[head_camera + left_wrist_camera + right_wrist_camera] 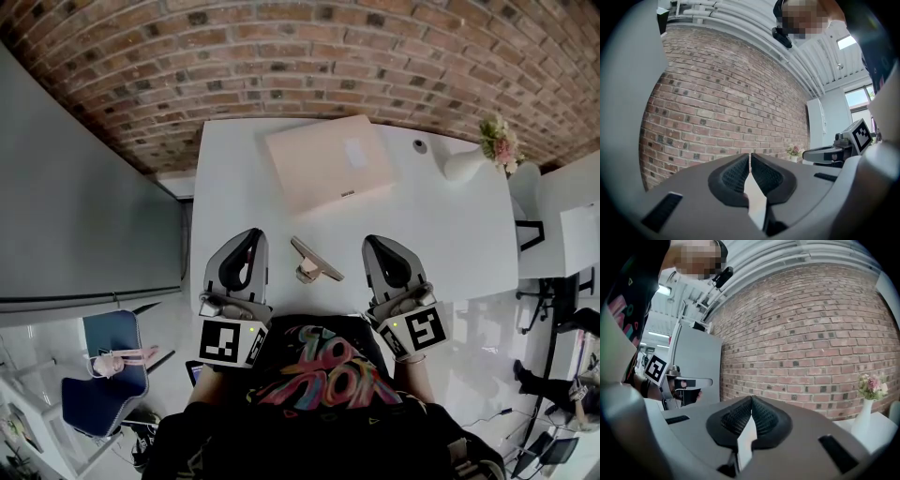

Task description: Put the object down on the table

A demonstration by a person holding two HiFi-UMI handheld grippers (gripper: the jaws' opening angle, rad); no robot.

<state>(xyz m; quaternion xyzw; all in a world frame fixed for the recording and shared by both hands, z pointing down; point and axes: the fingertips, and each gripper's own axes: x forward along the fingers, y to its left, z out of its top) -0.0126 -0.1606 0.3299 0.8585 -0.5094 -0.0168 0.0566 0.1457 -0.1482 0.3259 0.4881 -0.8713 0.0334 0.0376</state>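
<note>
Small beige angled object [314, 262] lies on white worktop [234, 178] between left hand-held gripper [251, 234] and right hand-held gripper [373, 242]. Both clenched, empty, not touching it.

We wear a black T-shirt [314, 380] printed with swirling pink, red and teal lettering. Our left tongs [253, 234] and right tongs [372, 242] are grey with black ribbed pads [736, 174], each bearing a black-and-white marker cube [227, 341].
</note>
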